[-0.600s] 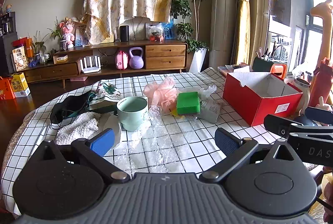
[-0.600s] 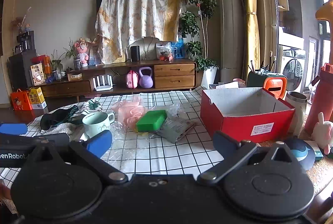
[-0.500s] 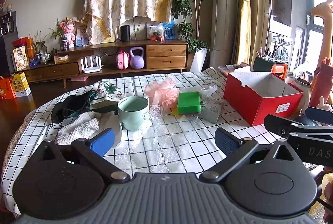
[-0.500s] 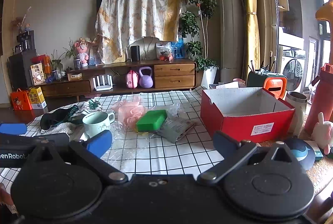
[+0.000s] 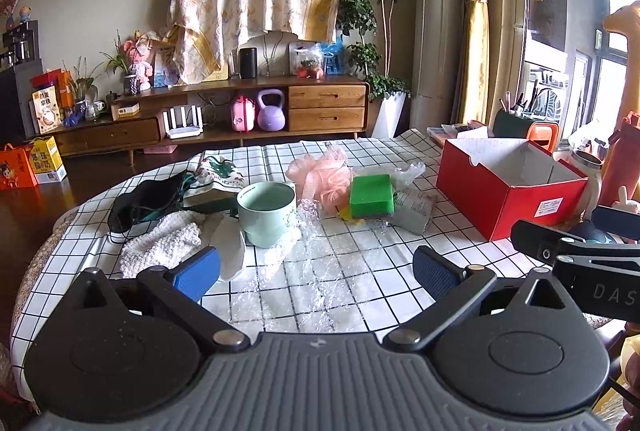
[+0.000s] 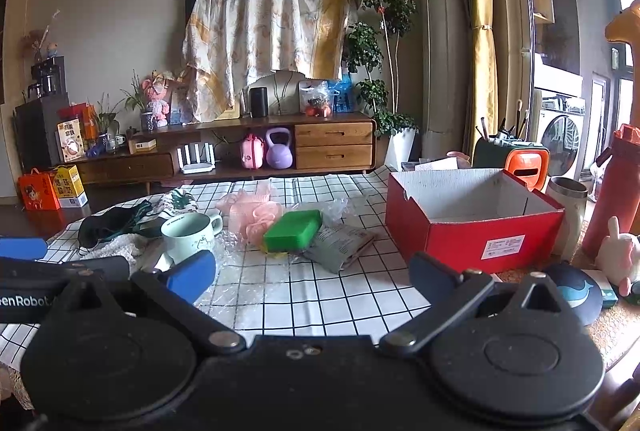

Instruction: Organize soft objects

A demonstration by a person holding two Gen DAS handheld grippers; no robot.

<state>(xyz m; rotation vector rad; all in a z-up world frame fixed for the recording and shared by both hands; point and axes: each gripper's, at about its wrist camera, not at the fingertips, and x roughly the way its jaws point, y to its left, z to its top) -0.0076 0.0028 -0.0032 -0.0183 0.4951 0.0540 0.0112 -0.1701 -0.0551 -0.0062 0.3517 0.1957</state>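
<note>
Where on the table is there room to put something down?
The red box is empty inside. Bare checked cloth lies between the box and the grey packet. It is crowded around the mint mug, white towel, pink pouf and green sponge.

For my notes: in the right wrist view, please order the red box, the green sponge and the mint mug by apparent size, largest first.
1. red box, clearly the largest.
2. and 3. green sponge and mint mug look about alike, so I do not rank them.
</note>
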